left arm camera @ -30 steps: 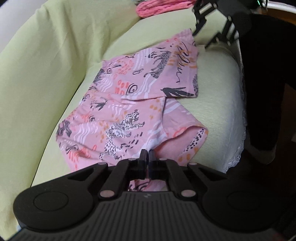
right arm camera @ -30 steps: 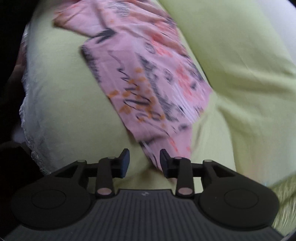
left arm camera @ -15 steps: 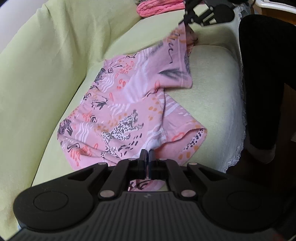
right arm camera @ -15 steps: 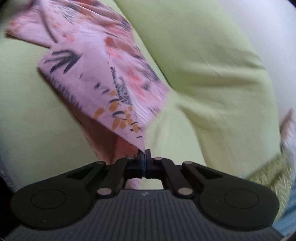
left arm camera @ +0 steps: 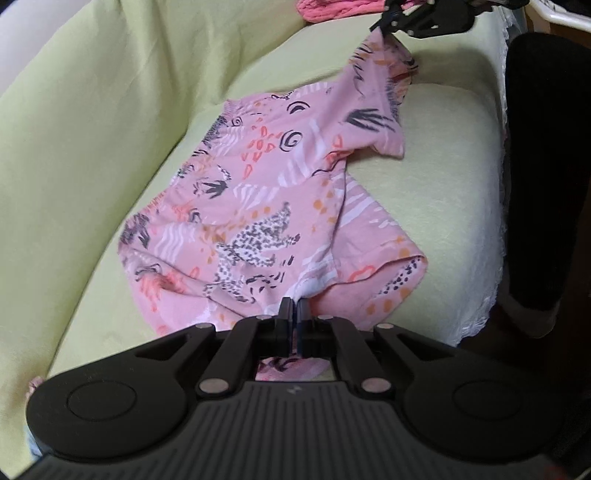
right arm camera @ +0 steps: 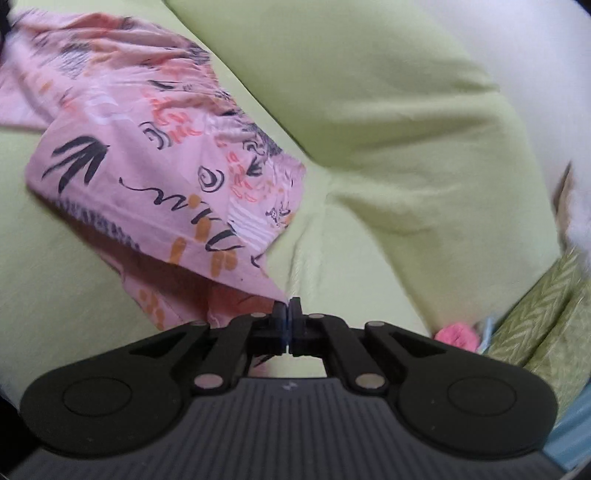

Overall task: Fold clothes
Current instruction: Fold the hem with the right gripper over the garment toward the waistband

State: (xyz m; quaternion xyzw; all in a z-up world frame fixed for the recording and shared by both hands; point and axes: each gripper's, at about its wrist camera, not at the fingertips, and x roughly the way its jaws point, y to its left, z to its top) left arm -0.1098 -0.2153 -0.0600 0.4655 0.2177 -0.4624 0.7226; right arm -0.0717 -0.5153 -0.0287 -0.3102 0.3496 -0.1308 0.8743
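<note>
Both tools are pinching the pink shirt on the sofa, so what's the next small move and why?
Probably carry the right tool toward the left tool: each is shut on an edge of the shirt, and the right one's end is lifted, ready to fold over.

Support: sofa (left arm camera: 436,192), pale green fabric cover, white lace trim along front seat edge. Backrest cushion (right arm camera: 388,110) same green. On seat: pink patterned garment (left arm camera: 258,206), spread mostly flat, far corner raised off seat. Coral-pink knit item (left arm camera: 332,7) on seat at far end. Green herringbone cushion (right arm camera: 546,314) beside it.
</note>
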